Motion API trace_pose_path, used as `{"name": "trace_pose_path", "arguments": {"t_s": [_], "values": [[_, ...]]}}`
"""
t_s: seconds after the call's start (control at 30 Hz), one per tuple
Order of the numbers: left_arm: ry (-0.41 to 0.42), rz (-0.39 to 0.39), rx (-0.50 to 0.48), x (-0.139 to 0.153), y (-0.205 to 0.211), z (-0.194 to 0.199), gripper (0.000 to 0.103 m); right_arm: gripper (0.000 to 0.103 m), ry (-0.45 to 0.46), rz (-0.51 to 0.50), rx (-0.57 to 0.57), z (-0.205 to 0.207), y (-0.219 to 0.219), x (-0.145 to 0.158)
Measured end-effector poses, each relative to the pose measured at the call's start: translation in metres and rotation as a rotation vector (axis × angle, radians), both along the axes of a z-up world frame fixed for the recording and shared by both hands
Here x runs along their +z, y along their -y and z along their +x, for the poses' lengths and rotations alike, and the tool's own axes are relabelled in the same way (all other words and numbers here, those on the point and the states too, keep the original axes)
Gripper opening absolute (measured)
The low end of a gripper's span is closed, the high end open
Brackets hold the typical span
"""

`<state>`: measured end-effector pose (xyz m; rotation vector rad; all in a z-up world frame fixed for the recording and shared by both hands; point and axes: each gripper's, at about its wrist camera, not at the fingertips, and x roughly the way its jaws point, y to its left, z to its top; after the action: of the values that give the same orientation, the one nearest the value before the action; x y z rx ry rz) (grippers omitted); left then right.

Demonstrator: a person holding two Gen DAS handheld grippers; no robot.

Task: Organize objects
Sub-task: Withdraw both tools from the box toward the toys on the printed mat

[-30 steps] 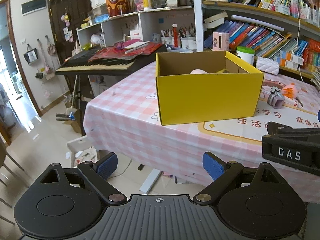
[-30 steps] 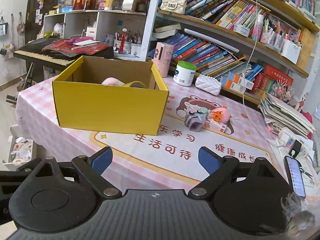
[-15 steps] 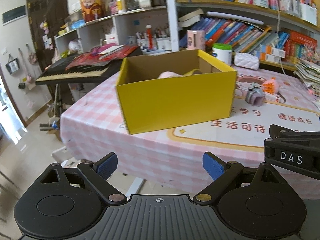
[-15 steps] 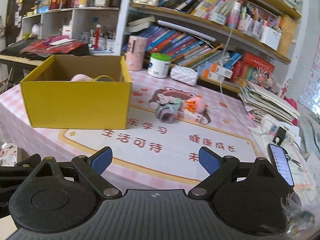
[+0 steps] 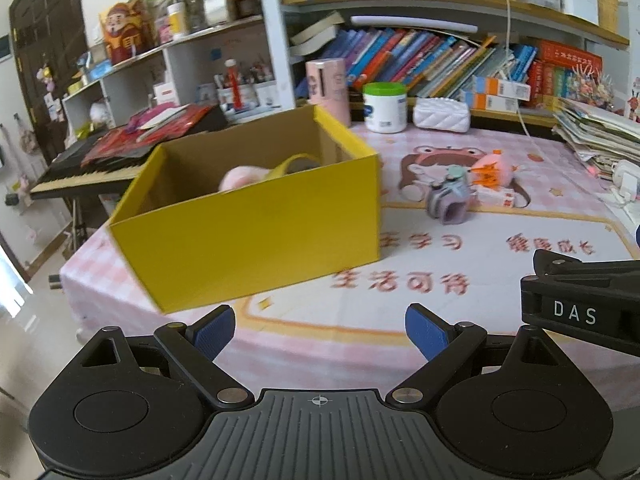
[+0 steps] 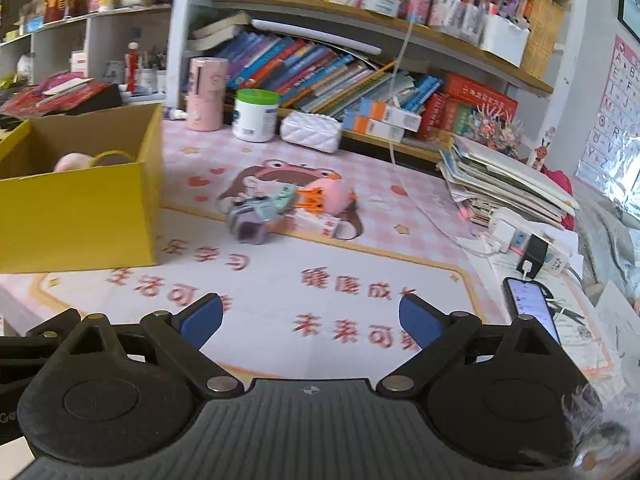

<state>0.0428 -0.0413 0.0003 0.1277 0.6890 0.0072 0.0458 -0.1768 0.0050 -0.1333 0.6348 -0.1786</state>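
right gripper (image 6: 310, 318) held over a pink checked table (image 6: 400, 184), jaws wide apart with nothing between them.
the blue pads (image 6: 202, 318) hang above a white mat (image 6: 280, 292) printed with red characters. at left stands an open yellow box (image 6: 80, 216) with something pink and a yellow loop showing inside. near the mat's far edge lie a small purple and grey toy (image 6: 254, 220), a pink plush with orange parts (image 6: 330, 196) and a small white packet (image 6: 320, 224), clustered together. behind them are a pink cylinder (image 6: 206, 94), a white jar with a green lid (image 6: 256, 114) and a white quilted pouch (image 6: 310, 134), before crowded bookshelves. a phone (image 6: 530, 306) lies at right, plugged into a cable.
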Motion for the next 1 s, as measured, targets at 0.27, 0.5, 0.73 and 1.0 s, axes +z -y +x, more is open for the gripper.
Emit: {"name": "trace_pose_path", "arguments": {"t_s": [0.27,0.5,0.73,1.0], "values": [[-0.013,-0.005,-0.019,-0.004,0.049,0.032,0.094,0.095,-0.023,-0.003,-0.009,0.035,0.051,-0.001],[-0.023,-0.015,-0.008,-0.008,0.082,0.057,0.094,0.095,-0.040,0.000,0.007,0.067,0.084,-0.004],[-0.031,-0.015,0.025,-0.011,0.107,0.078,0.094,0.095,-0.055,0.013,0.047,0.095,0.110,-0.008],[-0.029,0.003,0.058,-0.011,0.125,0.093,0.093,0.095,-0.065,0.072,0.103,0.119,0.129,-0.010]]}}
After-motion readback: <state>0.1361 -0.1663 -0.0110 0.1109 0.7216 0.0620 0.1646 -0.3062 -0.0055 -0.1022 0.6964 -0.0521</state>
